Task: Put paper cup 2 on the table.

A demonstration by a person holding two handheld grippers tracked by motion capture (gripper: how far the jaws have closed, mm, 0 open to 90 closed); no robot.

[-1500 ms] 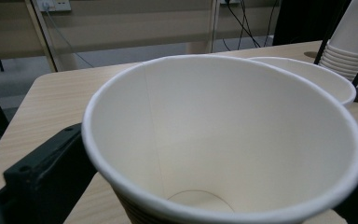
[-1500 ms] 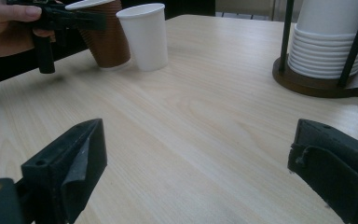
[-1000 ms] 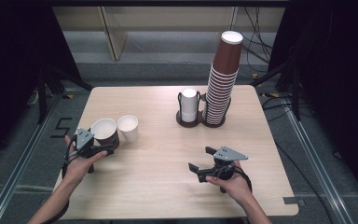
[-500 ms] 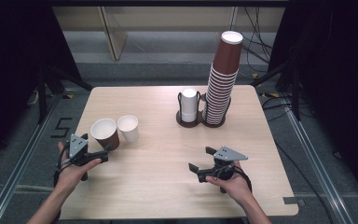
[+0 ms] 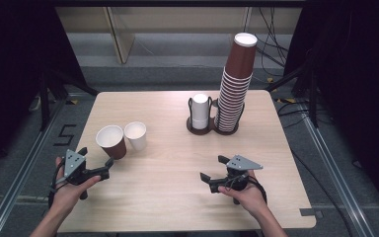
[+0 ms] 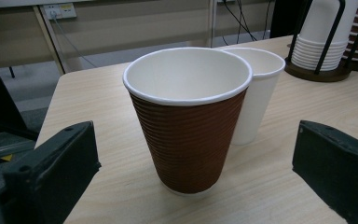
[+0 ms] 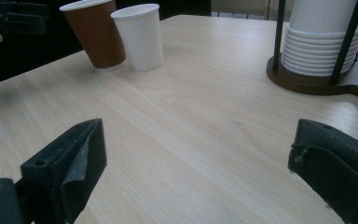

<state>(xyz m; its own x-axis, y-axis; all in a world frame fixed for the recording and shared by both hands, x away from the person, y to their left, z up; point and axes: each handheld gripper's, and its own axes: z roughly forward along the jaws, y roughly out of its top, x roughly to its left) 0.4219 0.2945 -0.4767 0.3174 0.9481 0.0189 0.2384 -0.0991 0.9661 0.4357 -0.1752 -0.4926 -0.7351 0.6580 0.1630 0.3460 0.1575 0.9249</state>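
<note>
The left gripper has just let go of the brown cup and drawn back toward the person, so the cup now stands upright on the counter, touching the white cup beside it. In the left gripper view its fingers stand wide, the brown cup between them but clear of both pads. The right gripper rests nearer the cup holder, fingers wide on nothing, unmoved. Judging by this, placing the brown cup looks done; the next cup would likely come from the tall brown stack or the white stack
</note>
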